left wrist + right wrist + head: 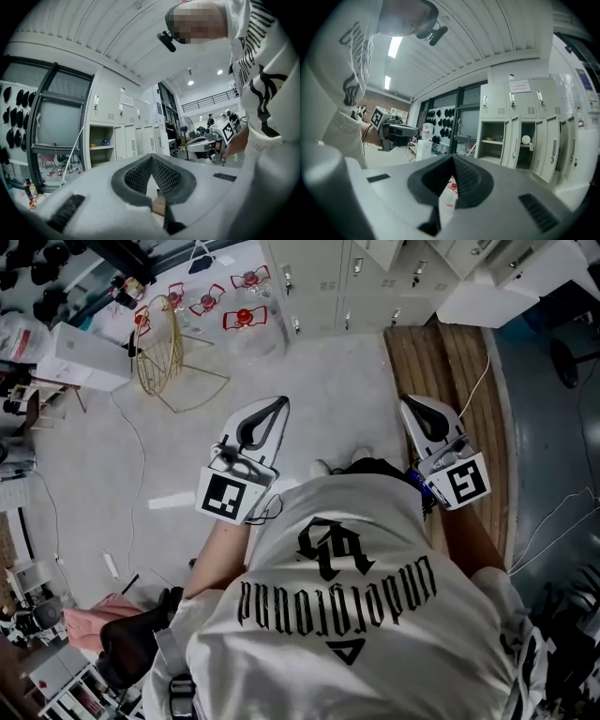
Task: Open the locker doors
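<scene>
- Our left gripper [279,405] points level at the lockers [321,285]. Its jaws are closed to a point with nothing between them.
- The lockers line the far edge of the floor [319,390], well apart from both grippers. In the right gripper view some lower doors [513,140] already hang open, while the upper doors [494,101] are shut.
- Our right gripper [409,403] is level too, its jaws pressed together and empty, just beside the wooden platform [441,352].
- We judge this to be the approach, with no door within reach. Next we must close in on a shut door, part the jaws, catch its handle [512,99] and pull along the hinge's swing.
</scene>
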